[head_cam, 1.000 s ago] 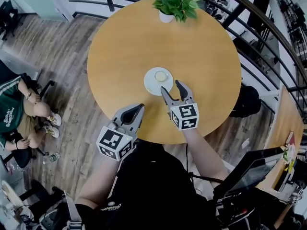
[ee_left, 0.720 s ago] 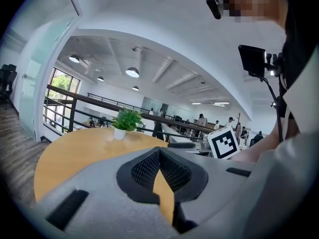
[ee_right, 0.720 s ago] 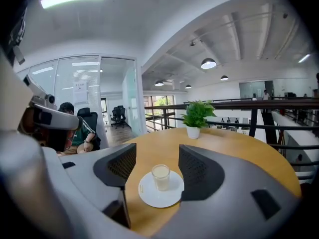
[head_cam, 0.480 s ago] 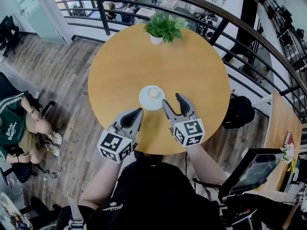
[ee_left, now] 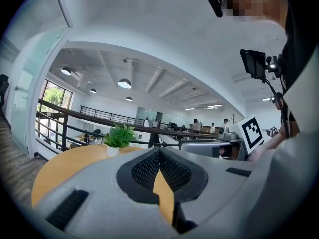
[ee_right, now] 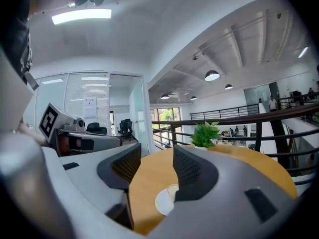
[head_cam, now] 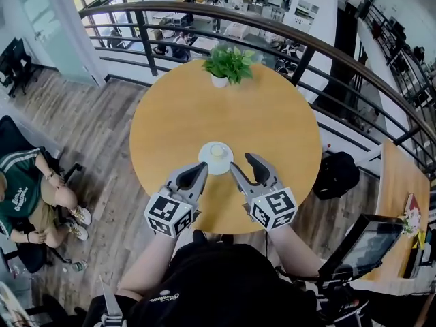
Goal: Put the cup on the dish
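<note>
Both grippers have risen clear of the table since the earlier frames. The right gripper has just been closing its jaws partway, yet they stand apart with nothing between them. The left gripper has its jaws pressed together, empty. The cup sits upright on the dish (near the table's middle), so the task looks done.

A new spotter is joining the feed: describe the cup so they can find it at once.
Find the round wooden table beside the railing. A white dish lies toward its near edge, and the cup stands on it. The cup is small and pale, unlike the white pot at the far edge, which holds a green plant.
</note>
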`<state>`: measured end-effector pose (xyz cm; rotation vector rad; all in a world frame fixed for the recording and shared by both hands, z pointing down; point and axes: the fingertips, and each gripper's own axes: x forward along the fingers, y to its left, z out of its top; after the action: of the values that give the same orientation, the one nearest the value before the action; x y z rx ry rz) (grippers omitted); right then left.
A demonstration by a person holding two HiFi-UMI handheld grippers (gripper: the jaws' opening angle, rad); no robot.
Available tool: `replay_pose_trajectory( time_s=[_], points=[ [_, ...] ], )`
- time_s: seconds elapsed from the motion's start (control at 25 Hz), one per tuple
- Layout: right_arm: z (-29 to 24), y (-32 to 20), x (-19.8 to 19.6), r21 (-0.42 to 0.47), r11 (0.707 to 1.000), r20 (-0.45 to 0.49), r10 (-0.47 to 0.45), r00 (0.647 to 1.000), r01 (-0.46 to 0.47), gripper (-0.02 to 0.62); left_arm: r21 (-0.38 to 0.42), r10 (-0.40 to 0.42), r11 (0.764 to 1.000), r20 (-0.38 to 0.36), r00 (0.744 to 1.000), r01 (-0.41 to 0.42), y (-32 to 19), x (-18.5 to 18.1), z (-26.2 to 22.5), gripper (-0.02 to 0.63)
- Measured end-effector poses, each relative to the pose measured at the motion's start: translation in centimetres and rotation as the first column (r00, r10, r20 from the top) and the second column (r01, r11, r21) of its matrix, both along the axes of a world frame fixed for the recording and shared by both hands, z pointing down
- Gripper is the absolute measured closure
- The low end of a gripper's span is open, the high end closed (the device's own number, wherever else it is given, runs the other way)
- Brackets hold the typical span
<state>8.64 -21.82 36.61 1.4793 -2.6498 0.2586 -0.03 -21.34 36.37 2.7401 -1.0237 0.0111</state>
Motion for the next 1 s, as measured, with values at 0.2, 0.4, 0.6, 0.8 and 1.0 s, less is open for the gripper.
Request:
replay_pose_trajectory(
  time_s=[0.2,0.4,0.6,0.8,1.0],
  points=[
    [-1.5,0.8,-1.2,0.027,0.998,0.018,-0.048,0.999,0.048,0.42,0.036,-0.006,0.999,-0.003,1.0,0.006,-0.5,0.0,-0.8,0.612],
    [-3.1,1.4,-2.3,0.045,0.994,0.022,-0.098,0.995,0.097,0.43,0.055,0.0,0.999,-0.003,1.0,0.001,-0.5,0.1,-2.2,0.612],
    [-3.1,1.5,-2.6,0.041,0.993,0.046,-0.114,0.992,0.113,0.439,0.063,0.0,0.998,0.001,1.0,0.0,-0.7,0.2,-2.0,0.612],
    [-2.6,1.5,-2.4,0.028,0.993,0.058,-0.113,0.992,0.111,0.454,0.059,0.007,0.998,0.007,1.0,-0.007,-0.6,0.4,-1.6,0.612],
    [-2.5,1.7,-2.6,0.018,0.993,0.055,-0.117,0.992,0.116,0.46,0.052,0.014,0.999,0.012,1.0,-0.014,-0.4,0.7,-1.6,0.612]
  ],
)
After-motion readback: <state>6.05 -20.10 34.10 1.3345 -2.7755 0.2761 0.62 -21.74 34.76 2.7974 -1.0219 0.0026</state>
